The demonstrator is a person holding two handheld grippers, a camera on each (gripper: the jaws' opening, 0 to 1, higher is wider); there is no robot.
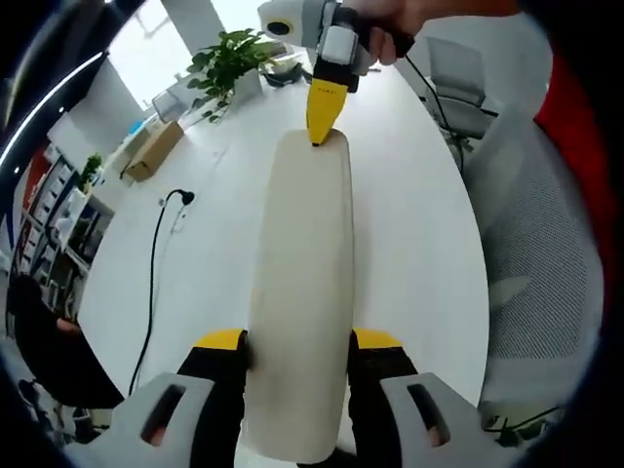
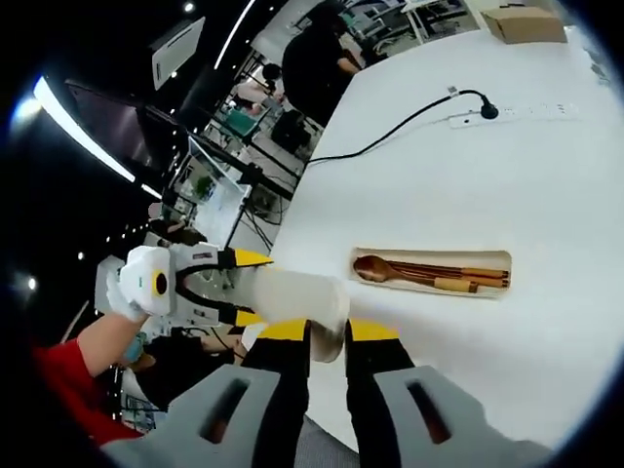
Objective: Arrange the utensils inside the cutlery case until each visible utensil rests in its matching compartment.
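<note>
Left gripper view: I see my left gripper (image 1: 297,356) with its fingers closed on one end of the cream lid (image 1: 302,292) of the cutlery case, the black and yellow tips pressing its two long sides. The lid runs away from me over the white bench (image 1: 409,224), and at its far end the right gripper (image 1: 320,136) pinches it with its yellow tips; a hand (image 1: 409,19) holds that tool. Beyond, near the far edge of the bench, I see a potted plant (image 1: 229,63), a cardboard box (image 1: 154,151) and a black cable (image 1: 156,263). In the right gripper view my right gripper (image 2: 327,341) has its fingers closed on the lid's (image 2: 292,297) near end, with the left gripper (image 2: 210,283) clamped on the other end, off the bench's edge. The case tray (image 2: 432,255) lies open on the bench, well apart from the lid, holding a wooden spoon (image 2: 375,267) and chopsticks (image 2: 458,275) side by side.
</note>
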